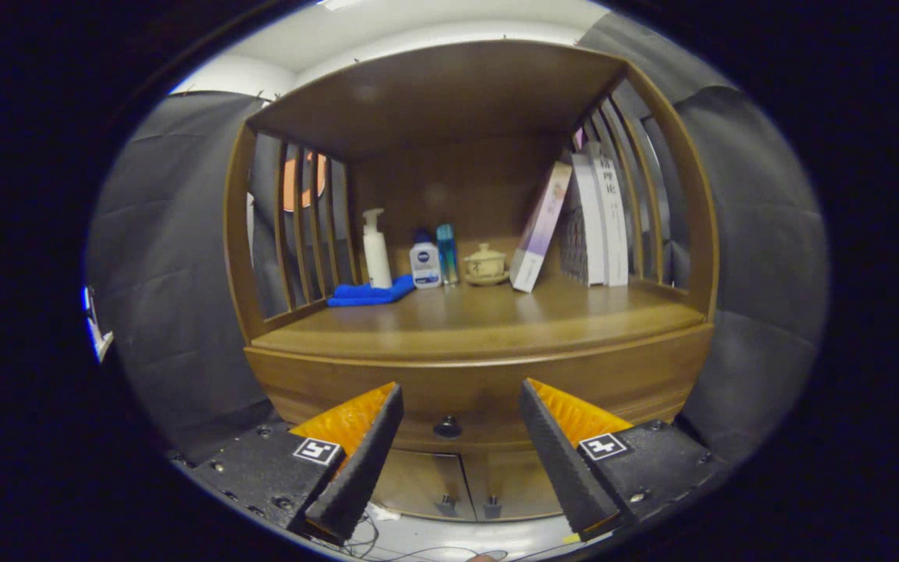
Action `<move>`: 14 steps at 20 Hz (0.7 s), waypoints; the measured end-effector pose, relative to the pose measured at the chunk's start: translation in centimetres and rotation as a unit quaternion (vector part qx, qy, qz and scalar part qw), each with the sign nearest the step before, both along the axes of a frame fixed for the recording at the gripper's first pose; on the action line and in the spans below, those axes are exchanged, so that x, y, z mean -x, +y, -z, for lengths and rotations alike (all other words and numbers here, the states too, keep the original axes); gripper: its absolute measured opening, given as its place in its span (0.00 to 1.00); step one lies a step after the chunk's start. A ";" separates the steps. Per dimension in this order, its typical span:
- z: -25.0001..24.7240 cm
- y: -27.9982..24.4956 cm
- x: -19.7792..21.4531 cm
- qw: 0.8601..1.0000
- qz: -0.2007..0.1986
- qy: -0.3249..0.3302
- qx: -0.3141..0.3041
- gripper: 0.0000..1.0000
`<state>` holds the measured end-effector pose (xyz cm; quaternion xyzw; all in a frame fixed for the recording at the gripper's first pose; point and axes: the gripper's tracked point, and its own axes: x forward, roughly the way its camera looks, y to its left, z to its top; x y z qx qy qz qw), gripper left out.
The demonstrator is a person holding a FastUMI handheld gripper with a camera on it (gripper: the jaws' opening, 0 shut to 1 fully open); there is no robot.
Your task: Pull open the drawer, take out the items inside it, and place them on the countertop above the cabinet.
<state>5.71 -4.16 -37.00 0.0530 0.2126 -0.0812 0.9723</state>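
Drawer [481,398] under the countertop [488,316] is staying closed, nothing taken out yet; I'm holding my gripper [461,394] fingers apart, lining up on its knob [447,427] just beyond.

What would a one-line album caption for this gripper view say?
Open gripper facing a wooden cabinet, its closed drawer's knob between the fingers, bottles and books on the countertop beyond.

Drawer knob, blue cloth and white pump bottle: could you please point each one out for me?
Drawer knob [447,427], gripper view, on the round knob's face, between the open gripper [461,400] fingers.
Blue cloth [370,294], gripper view, on its folded top.
White pump bottle [376,261], gripper view, on its body.
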 end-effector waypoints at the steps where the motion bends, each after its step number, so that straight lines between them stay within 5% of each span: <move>1: 0.8 0.0 -0.4 1.000 0.002 0.005 -0.002 0.96; 5: 3.2 0.1 -1.8 1.000 0.006 0.024 0.005 0.91; 14: 6.7 0.2 -2.6 0.998 0.026 0.053 0.024 0.52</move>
